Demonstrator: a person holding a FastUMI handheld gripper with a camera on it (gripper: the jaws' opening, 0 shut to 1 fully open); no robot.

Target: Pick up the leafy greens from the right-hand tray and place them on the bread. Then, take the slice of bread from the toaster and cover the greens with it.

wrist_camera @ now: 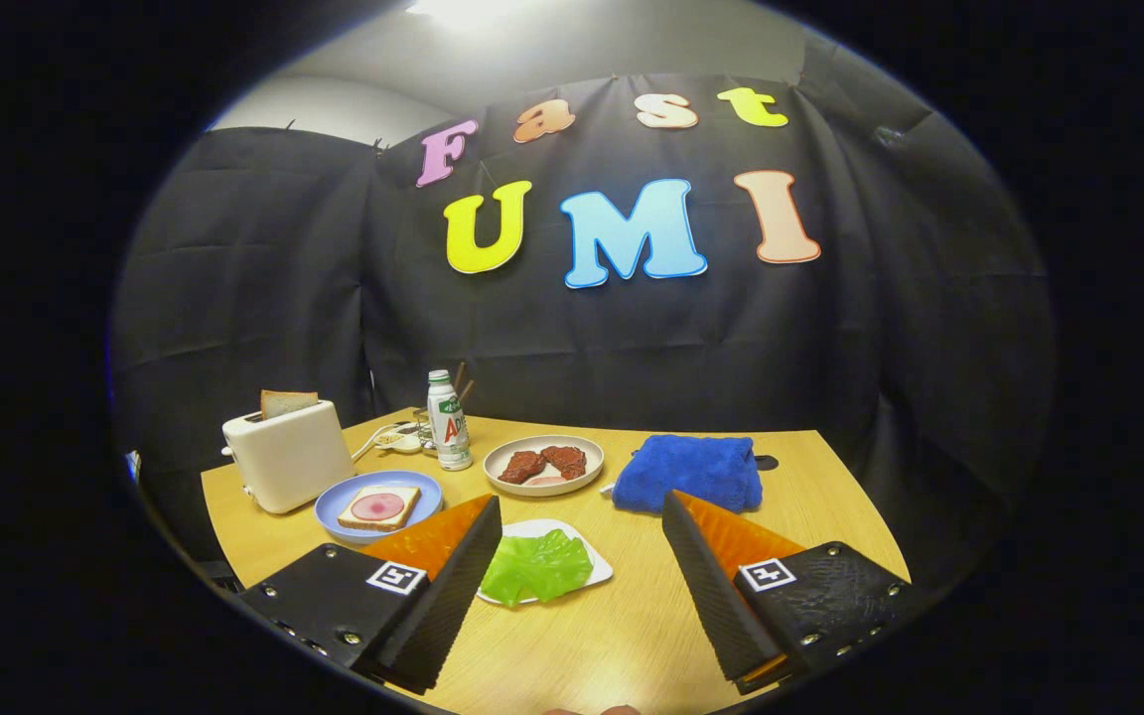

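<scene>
Green and crinkled, the flat leafy greens [537, 566] lie on a small white tray [597, 568] on the wooden table [810, 497], between the gripper's [580, 516] widely spread fingers and nearer the left one; nothing is held. That spread suits coming down over the leaf from above. Beyond the left finger a blue plate [334, 506] holds a white bread slice topped with a pink round of meat [379, 506], laid open as if to take a layer. Behind it a second bread slice [288, 402] stands up out of the white toaster [286, 455], easy to pinch by its edge. Farther back sit a pale plate of reddish meat pieces [544, 464], a small bottle [449, 422] and a folded blue towel [689, 472].
</scene>
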